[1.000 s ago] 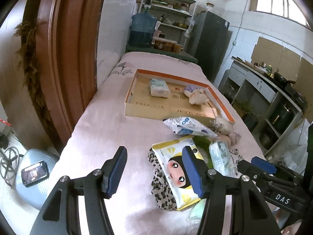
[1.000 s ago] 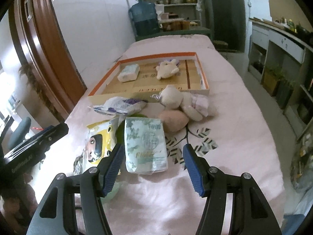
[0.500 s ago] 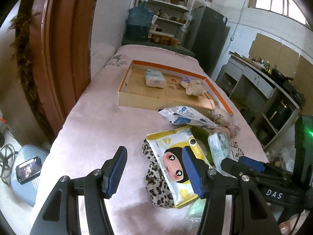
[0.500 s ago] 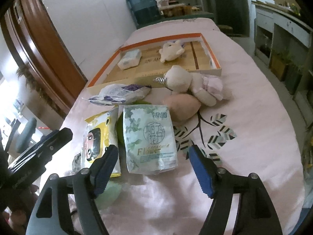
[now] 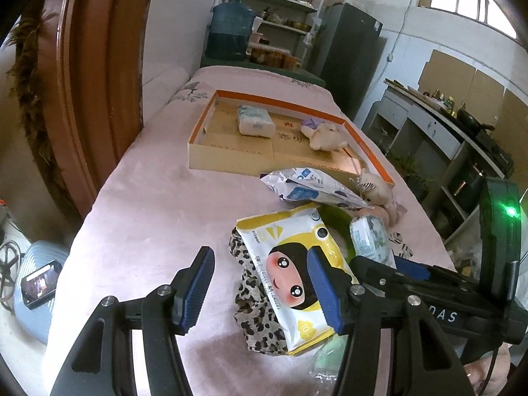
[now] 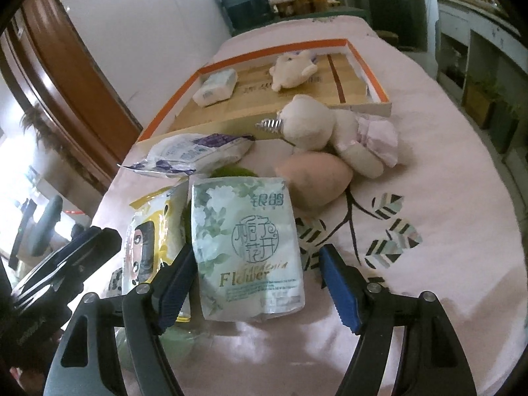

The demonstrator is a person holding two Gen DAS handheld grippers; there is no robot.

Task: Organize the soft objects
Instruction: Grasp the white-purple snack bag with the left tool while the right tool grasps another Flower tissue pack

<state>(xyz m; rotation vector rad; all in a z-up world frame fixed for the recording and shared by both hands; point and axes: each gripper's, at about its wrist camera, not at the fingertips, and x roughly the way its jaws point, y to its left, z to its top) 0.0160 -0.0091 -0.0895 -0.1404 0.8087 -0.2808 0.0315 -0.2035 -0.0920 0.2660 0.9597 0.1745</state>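
A white-green flower-print tissue pack [image 6: 247,241] lies on the pink cloth, its near end between the wide jaws of my right gripper [image 6: 257,277]; the pads do not touch it. My left gripper [image 5: 260,285] hangs open over a leopard-print cloth [image 5: 254,316] and the yellow cartoon-face wipes pack [image 5: 290,257] lying on it. Behind are a blue-white wipes pack [image 6: 191,155], a peach soft ball [image 6: 313,175] and a unicorn plush [image 6: 330,128]. The orange-rimmed cardboard tray [image 6: 184,85] holds a small tissue pack [image 6: 216,87] and a cream plush [image 6: 292,71].
A brown wooden door frame [image 5: 89,92] stands left of the table. On the floor at the left, a phone lies on a blue suitcase [image 5: 33,283]. A water jug [image 5: 232,29], shelves and a dark fridge [image 5: 349,52] stand beyond the far end, a counter [image 5: 439,122] to the right.
My right gripper's jaws have widened, and it has come down and closer, now straddling the flower tissue pack. The left gripper has stayed open and barely shifted.
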